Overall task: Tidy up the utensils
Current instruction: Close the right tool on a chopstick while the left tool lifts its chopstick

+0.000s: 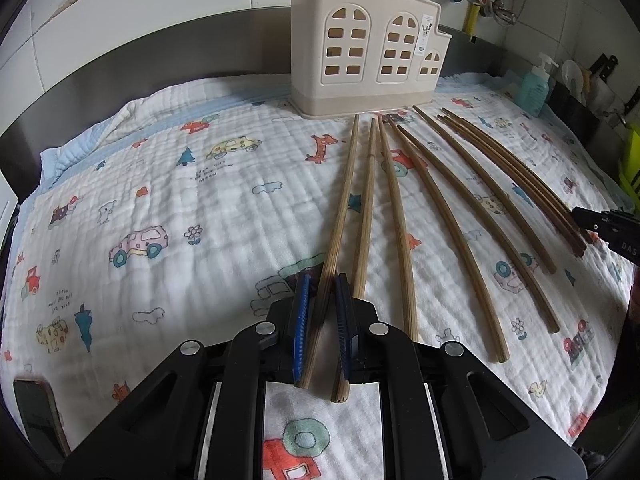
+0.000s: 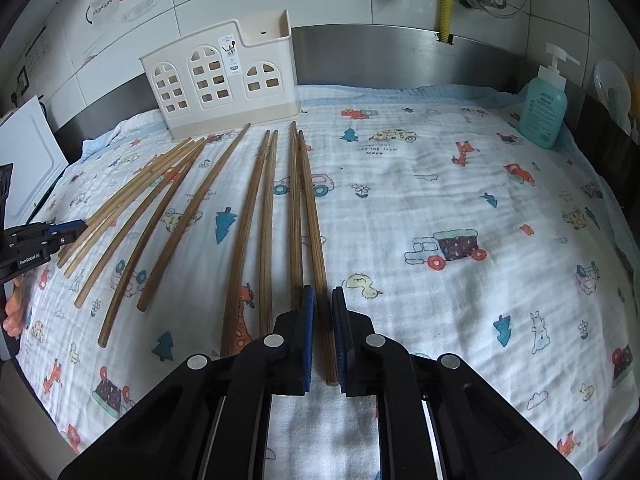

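Bamboo-brown wooden chopsticks [image 1: 400, 216] lie fanned across a white quilted cloth printed with cars and trees [image 1: 168, 200], which covers the tabletop. Their thin tips point toward a cream plastic utensil holder shaped like a house with arched windows [image 1: 360, 52], which stands upright at the far edge of the cloth. Their thick ends point away from the holder, toward the cameras, so each long axis runs from holder to viewer.

The left claw [image 1: 323, 320] has its blue-padded jaws nearly closed around the thick end of the chopstick furthest left of the holder [image 1: 340, 216]; contact looks likely but a firm grip cannot be confirmed. The right claw [image 2: 323, 332] straddles the thick end of the chopstick furthest right [image 2: 310, 216], its jaws narrowly apart, seemingly not yet pinching.

Each stick is probably light, stiff and smooth, so it may roll or pivot if pinched off-centre. Holding near the thick end, as both claws are placed, should leave the thin tip free to drop into the holder.

A teal pump soap bottle [image 2: 544, 108] stands well to the right of the holder.
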The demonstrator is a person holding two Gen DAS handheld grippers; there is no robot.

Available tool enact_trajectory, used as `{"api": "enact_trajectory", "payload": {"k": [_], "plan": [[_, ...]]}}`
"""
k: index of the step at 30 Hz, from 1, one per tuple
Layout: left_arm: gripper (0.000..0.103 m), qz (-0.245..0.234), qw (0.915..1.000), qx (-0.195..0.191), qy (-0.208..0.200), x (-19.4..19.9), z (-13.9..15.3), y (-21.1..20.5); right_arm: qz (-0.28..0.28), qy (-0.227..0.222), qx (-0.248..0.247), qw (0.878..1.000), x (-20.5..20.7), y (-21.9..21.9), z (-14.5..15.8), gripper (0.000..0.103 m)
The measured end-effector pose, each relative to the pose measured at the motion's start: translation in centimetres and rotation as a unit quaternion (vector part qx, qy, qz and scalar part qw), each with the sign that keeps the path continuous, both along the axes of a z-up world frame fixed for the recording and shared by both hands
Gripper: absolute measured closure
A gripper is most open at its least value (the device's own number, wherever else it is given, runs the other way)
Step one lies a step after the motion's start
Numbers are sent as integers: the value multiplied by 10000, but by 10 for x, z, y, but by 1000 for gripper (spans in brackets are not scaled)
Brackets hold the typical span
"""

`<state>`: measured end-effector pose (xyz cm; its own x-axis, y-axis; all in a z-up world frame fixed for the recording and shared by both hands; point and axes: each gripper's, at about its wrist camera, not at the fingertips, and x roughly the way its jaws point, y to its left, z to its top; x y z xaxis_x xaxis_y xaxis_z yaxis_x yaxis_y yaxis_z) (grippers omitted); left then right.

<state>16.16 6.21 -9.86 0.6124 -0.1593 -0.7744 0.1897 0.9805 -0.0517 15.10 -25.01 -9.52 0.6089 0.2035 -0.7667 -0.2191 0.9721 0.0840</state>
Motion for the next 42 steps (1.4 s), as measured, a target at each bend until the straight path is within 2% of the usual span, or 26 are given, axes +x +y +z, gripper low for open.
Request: {"api": "enact_trajectory", "payload": {"k": [12,15,19,25,33,42], "plan": [[90,-19,10000,5,-25,0,-1,-2,12,-116,3,9999,-2,0,-2,94],[91,-16,9999,98,-22,1,0,-6,0,-158,-74,9998,-2,1,-2,95],[96,6,10000,21,33,3,2,-6,-55,-220,-44,9997,-6,0,3,96],[97,-1,10000,65,-59,-1,8,-11,-61,-549,51,9985,-18,-1,30,96],[97,51,9984,-4,-569,-13,44,-13,98,-1130,169,9934,-26,6,80,96],[98,19,9936,-147,-1121,-14,84,-14,298,-1395,277,9894,-10,16,115,96]]}}
